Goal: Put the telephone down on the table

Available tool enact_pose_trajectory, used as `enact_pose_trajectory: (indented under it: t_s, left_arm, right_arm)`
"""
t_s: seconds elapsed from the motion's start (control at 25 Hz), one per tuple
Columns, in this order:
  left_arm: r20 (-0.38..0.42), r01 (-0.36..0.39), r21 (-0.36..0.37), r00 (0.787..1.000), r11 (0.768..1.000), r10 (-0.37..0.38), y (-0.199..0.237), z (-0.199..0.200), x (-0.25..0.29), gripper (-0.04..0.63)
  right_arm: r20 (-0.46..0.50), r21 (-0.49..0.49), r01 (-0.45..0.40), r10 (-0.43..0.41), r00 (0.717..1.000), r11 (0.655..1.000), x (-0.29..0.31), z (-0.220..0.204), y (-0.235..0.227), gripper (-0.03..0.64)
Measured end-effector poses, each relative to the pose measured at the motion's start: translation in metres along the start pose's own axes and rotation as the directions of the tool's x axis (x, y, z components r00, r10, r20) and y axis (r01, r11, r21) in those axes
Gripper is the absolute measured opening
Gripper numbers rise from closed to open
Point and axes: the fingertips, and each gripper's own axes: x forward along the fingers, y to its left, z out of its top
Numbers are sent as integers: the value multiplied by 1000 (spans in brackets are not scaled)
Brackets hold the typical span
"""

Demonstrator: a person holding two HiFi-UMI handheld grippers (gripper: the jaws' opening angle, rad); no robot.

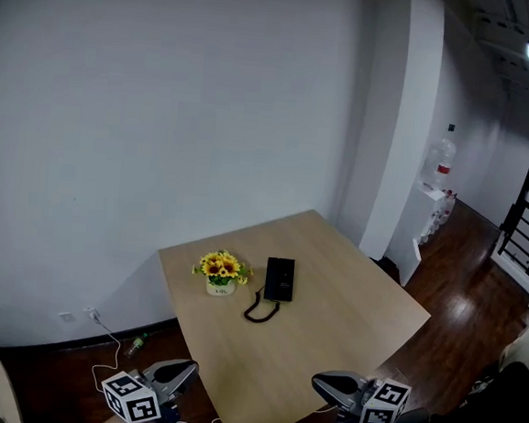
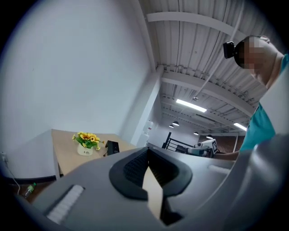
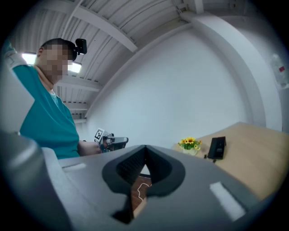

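Observation:
The black telephone (image 1: 279, 278) lies flat on the wooden table (image 1: 327, 340) with its coiled cord (image 1: 260, 312) trailing toward me. It also shows small in the left gripper view (image 2: 112, 147) and the right gripper view (image 3: 217, 147). My left gripper (image 1: 184, 370) hovers off the table's near left corner, jaws shut and empty (image 2: 148, 152). My right gripper (image 1: 320, 382) hangs at the near edge, jaws also shut with nothing between them (image 3: 144, 152). Both are well short of the telephone.
A pot of yellow flowers (image 1: 222, 272) stands just left of the telephone. A white wall and a pillar (image 1: 396, 125) lie behind the table. A white cabinet with a bottle (image 1: 439, 166) and a black railing (image 1: 525, 229) are at right. A cable (image 1: 105, 349) lies on the floor at left.

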Motion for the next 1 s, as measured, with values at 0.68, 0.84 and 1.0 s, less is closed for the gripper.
enact_pose_trajectory:
  t_s: [0.68, 0.84, 1.0]
  left_arm:
    - [55, -28, 97, 998, 995, 23, -208, -50, -90, 5]
    - [47, -38, 87, 998, 996, 34, -278, -79, -89, 5]
    - [16, -52, 102, 999, 993, 50, -325, -100, -103, 5]
  right_arm:
    - [20, -102, 1, 1, 1000, 995, -189, -19, 135, 2]
    - [-15, -85, -45, 44, 999, 995, -240, -39, 154, 2]
    - [-21, -57, -86, 85, 996, 995, -269, -56, 178, 2]
